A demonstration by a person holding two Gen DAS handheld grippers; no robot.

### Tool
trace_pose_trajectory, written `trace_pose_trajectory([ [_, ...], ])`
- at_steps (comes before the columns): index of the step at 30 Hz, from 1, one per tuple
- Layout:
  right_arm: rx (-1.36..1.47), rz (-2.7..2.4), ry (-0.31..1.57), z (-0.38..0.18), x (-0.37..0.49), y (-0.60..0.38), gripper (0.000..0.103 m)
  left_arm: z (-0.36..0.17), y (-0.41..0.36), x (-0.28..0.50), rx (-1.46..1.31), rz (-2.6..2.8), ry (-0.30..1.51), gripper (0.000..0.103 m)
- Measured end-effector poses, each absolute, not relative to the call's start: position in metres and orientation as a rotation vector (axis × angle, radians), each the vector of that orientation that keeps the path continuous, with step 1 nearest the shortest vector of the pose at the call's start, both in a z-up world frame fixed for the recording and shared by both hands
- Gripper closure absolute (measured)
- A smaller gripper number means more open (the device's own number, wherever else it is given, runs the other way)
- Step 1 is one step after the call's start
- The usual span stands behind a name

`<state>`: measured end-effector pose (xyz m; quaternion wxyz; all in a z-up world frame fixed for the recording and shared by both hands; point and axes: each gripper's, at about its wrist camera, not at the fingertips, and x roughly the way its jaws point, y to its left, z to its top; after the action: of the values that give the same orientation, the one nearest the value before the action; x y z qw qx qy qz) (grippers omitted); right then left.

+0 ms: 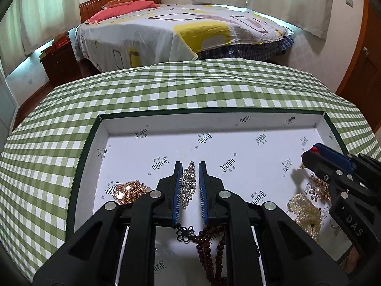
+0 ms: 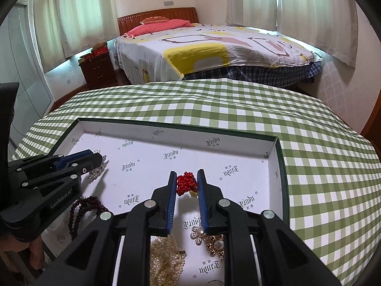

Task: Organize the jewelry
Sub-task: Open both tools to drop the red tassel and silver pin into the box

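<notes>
A shallow white-lined box (image 1: 214, 121) (image 2: 181, 131) lies on the checked table. My left gripper (image 1: 190, 166) has its fingers either side of a silver rhinestone piece (image 1: 188, 186), partly closed around it. The piece also shows in the right wrist view (image 2: 97, 170) under the left gripper (image 2: 95, 157). My right gripper (image 2: 187, 175) (image 1: 309, 150) is shut on a red knotted ornament (image 2: 186, 182) with a yellow bit below it. In the box also lie a gold chain (image 1: 129, 190), dark red beads (image 1: 212, 245) (image 2: 83, 207), pearls (image 1: 306, 214) (image 2: 164, 257) and a pearl flower brooch (image 1: 319, 189) (image 2: 212, 240).
The green-and-white checked tablecloth (image 1: 166, 88) (image 2: 238, 104) covers the table around the box. Behind the table stand a bed (image 1: 181, 28) (image 2: 214, 47) and a dark wooden nightstand (image 1: 59, 64) (image 2: 97, 69). A wooden door (image 1: 364, 66) is at the right.
</notes>
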<state>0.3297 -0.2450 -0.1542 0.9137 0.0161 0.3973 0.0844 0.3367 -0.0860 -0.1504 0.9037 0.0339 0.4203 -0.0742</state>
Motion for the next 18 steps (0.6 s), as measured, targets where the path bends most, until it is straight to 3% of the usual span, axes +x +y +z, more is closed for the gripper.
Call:
trace_pose_trajectory([
  [18, 0.030, 0.167, 0.784, -0.149, 0.319, -0.244, 0.052, -0.138, -0.088, 0.320, 0.086, -0.115, 0.791, 0.042],
])
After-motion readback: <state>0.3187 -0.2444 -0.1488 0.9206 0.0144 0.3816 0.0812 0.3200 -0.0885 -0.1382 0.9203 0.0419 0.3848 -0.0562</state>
